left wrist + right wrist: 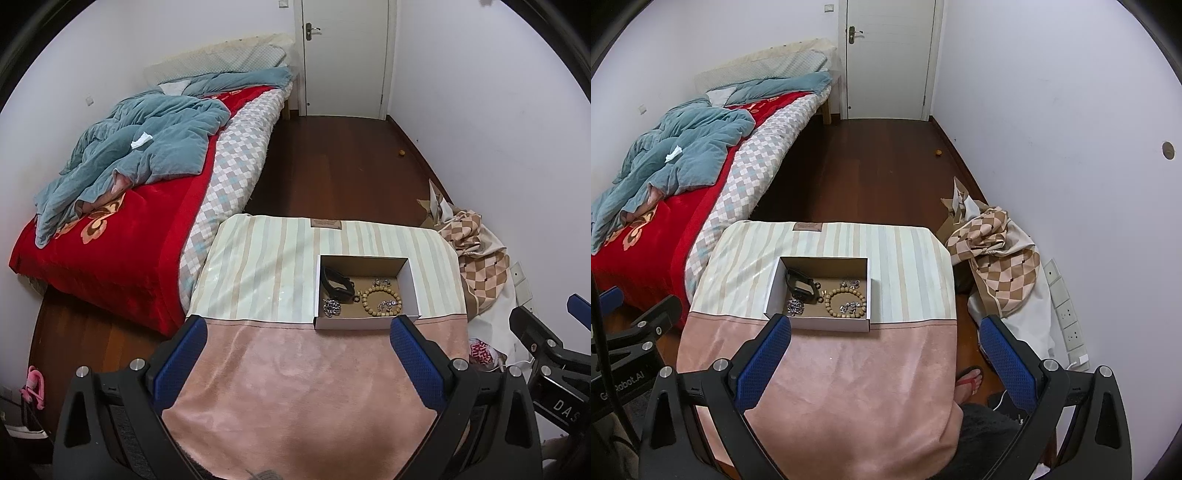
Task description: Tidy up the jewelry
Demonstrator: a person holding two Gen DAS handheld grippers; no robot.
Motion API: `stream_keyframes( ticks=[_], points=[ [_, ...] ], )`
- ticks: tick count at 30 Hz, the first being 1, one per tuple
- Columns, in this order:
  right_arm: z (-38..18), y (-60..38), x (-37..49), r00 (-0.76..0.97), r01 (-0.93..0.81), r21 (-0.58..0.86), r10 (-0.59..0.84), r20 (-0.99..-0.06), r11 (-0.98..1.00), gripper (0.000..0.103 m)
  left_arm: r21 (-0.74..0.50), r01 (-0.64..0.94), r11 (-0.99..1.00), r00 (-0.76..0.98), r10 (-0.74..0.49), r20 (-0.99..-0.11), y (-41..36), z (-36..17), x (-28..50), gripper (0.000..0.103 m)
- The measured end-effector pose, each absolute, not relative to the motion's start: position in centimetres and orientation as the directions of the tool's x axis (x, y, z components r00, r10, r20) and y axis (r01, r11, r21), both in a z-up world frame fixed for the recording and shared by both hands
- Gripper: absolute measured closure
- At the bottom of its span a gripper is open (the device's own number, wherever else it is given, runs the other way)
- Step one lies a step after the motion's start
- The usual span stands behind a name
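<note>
I see both hand-held grippers, left [298, 334] and right [885, 334], spread wide, holding nothing. Box [820, 325] at 12 o'clock on table [849, 369]; bead bracelet [847, 302], watch [801, 286], chains [795, 306] inside.

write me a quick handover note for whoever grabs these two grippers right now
Left gripper: open, empty, held above the pink cloth.
Right gripper: open, empty, near the box's front edge.
All visible jewelry lies in the open cardboard box on the covered table: black watch, wooden bead bracelet, three small silver chain pieces.
Done: nothing lies loose on the cloth.
Left: the pieces sit mixed together; sorting inside the box may still be wanted.
</note>
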State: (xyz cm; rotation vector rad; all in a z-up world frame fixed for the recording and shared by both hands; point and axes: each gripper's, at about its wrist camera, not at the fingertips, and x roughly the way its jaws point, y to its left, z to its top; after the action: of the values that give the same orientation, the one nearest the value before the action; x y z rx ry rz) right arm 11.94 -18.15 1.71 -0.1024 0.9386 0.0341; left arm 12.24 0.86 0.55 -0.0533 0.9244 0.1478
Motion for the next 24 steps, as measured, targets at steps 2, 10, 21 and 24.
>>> stream_keyframes(
  ticks=[2, 10, 21, 24],
  points=[
    [1.74, -18.16, 11.95, 0.589, -0.074, -0.071, -0.014, -0.808, 0.995, 0.000, 0.016, -0.149, 0.989, 0.593, 0.103, -0.799, 0.85, 0.57, 12.21, 0.002],
    [1.78, -18.06, 11.91, 0.590, -0.076, -0.073, -0.014, -0.807, 0.994, 0.000, 0.014, -0.150, 0.989, 0.591, 0.101, -0.800, 0.76, 0.58, 12.12, 0.002],
    [1.83, -17.92, 11.82, 0.591, -0.086, -0.074, -0.009, -0.807, 0.994, 0.000, 0.020, -0.144, 0.989, 0.597, 0.103, -0.796, 0.45, 0.70, 11.79, 0.002],
    [1.86, -17.87, 11.88, 0.590, -0.090, -0.077, -0.008, -0.807, 0.993, 0.000, 0.022, -0.144, 0.989, 0.598, 0.105, -0.795, 0.42, 0.68, 11.70, 0.002]
  ],
)
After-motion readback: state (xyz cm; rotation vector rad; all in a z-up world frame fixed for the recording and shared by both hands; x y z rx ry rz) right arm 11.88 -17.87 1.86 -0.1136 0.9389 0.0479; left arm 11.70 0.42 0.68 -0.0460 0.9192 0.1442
